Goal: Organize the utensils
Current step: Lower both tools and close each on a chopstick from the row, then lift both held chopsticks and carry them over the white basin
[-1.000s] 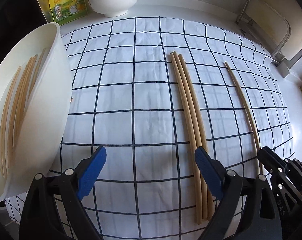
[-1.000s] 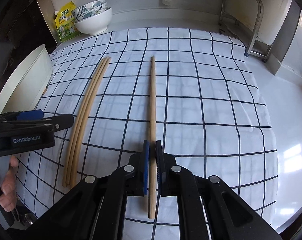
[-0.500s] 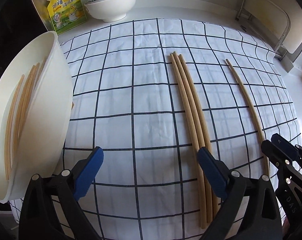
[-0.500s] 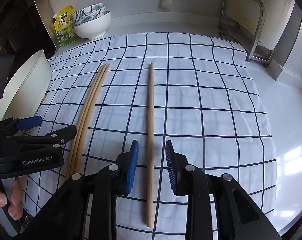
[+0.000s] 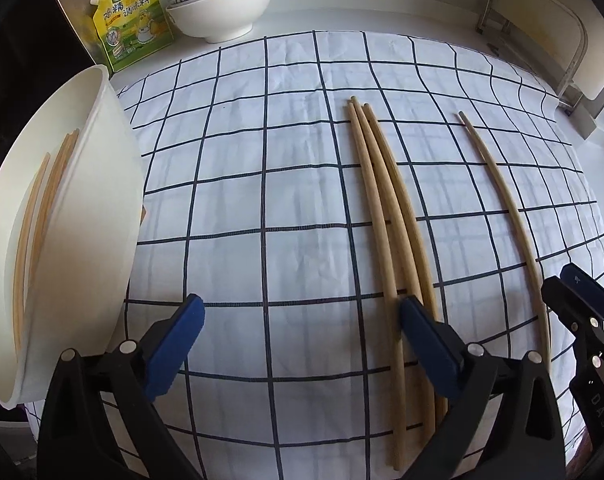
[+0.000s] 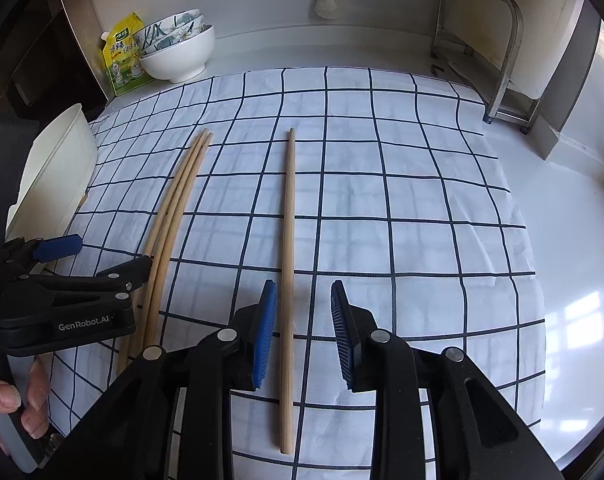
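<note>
Three wooden chopsticks (image 5: 393, 216) lie together on the checked cloth (image 5: 262, 184); they also show in the right wrist view (image 6: 170, 216). A single chopstick (image 6: 289, 240) lies apart to their right, also in the left wrist view (image 5: 505, 200). My right gripper (image 6: 303, 328) is open, its jaws on either side of the single chopstick, not touching it. My left gripper (image 5: 302, 340) is open and empty above the cloth, its right finger over the bundle of three. A white tub (image 5: 82, 220) at left holds several chopsticks (image 5: 34, 216).
Stacked bowls (image 5: 222, 4) and a yellow seasoning packet (image 5: 132, 16) stand at the back left. A metal rack (image 6: 497, 60) stands at the back right. The cloth's right edge meets the bare white counter (image 6: 561, 280).
My right gripper was shut on the single chopstick; it has opened and drawn back, leaving the chopstick lying on the cloth. My left gripper has pulled back slightly.
</note>
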Available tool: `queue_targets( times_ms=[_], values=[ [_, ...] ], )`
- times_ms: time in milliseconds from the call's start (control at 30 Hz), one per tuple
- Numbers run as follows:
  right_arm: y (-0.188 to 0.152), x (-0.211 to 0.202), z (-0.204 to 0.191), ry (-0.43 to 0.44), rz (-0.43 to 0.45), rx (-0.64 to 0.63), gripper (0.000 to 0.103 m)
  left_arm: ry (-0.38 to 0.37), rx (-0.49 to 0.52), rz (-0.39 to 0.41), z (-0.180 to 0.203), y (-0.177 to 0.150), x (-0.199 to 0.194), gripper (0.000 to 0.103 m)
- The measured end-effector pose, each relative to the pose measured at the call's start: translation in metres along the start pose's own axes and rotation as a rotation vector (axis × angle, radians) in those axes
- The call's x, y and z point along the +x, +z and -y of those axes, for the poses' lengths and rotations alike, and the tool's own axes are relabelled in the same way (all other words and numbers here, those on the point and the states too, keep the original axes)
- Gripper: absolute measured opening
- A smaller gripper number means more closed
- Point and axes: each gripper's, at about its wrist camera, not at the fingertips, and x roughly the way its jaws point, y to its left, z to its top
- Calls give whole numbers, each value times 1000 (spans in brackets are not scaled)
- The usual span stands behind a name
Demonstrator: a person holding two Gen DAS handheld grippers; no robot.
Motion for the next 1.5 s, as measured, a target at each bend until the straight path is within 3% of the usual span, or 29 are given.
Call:
queue_targets(
  times_ms=[333,433,533,600,633,700,767,967,1200,1367,1500],
  values=[
    [3,11,-3,-42,-18,-11,32,6,-33,9,-10,1,2,96],
    [6,17,-4,-55,-22,-18,32,-18,-37,11,-10,7,3,87],
    [10,20,-9,-67,-20,-49,32,-45,-29,20,-4,9,-1,69],
    [12,21,-10,-59,-21,-52,31,-66,-13,23,1,10,-2,51],
    [13,22,-10,-54,-22,-54,22,-80,-4,20,3,11,-3,47],
    [15,22,-10,-51,-25,-57,7,-89,12,19,8,10,-5,25],
    [17,23,-8,-39,-28,-44,7,-101,13,11,8,10,-5,9],
    [16,16,-2,-8,-24,20,7,-153,-36,-2,-4,8,-9,7],
    [32,-21,-16,16,30,36,7,-204,-68,76,-30,17,-51,7],
    [61,-48,-47,63,97,27,7,-220,-74,166,-62,32,-91,7],
    [89,-58,-94,129,143,-4,7,-206,-102,205,-111,37,-110,7]
  ],
)
